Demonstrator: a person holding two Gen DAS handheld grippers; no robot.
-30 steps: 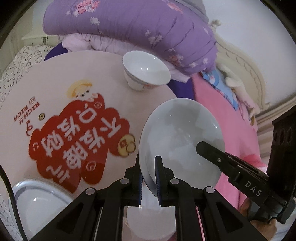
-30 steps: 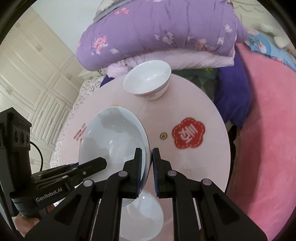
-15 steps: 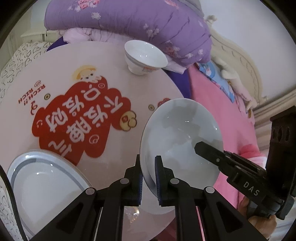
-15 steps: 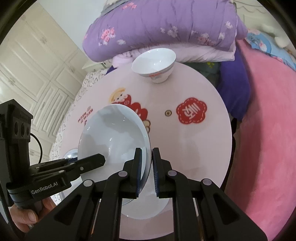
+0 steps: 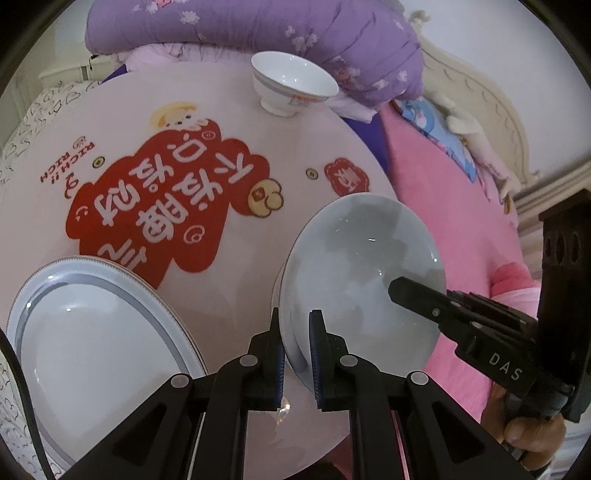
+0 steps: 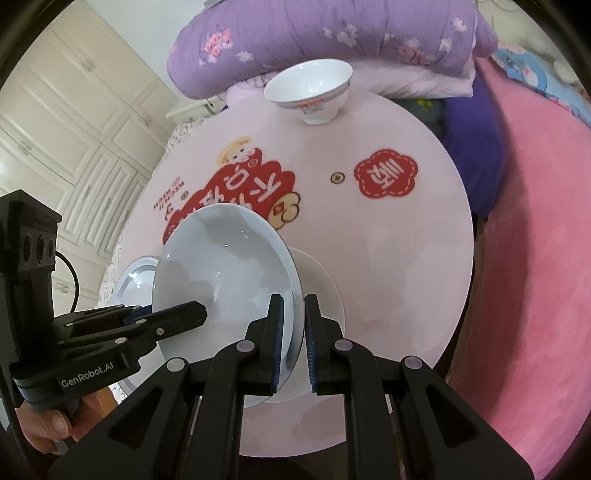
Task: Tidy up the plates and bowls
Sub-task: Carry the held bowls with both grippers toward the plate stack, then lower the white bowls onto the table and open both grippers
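A pale blue-grey deep plate (image 5: 354, 266) (image 6: 225, 266) hangs tilted over the near part of the round pink table (image 5: 236, 291) (image 6: 406, 258), held by both grippers at opposite rims. My left gripper (image 5: 295, 347) is shut on its near-left rim, and in the right wrist view it reaches in from the left (image 6: 173, 321). My right gripper (image 6: 291, 332) is shut on the opposite rim and shows at the right (image 5: 424, 299) in the left wrist view. A small white bowl (image 5: 295, 85) (image 6: 310, 88) stands upright at the table's far edge. A large white plate (image 5: 92, 332) (image 6: 136, 280) with a grey band lies at the near left.
The table top carries a big red print (image 5: 166, 206). Purple and pink bedding (image 5: 258, 33) is piled behind the bowl, and a pink blanket (image 6: 535, 258) lies to the right. White cupboards (image 6: 66, 129) stand at the left. A hand (image 5: 532, 432) grips each handle.
Both grippers have drawn back toward the table's near edge with the deep plate between them. The small bowl now looks farther off, and far more of the large banded plate shows.
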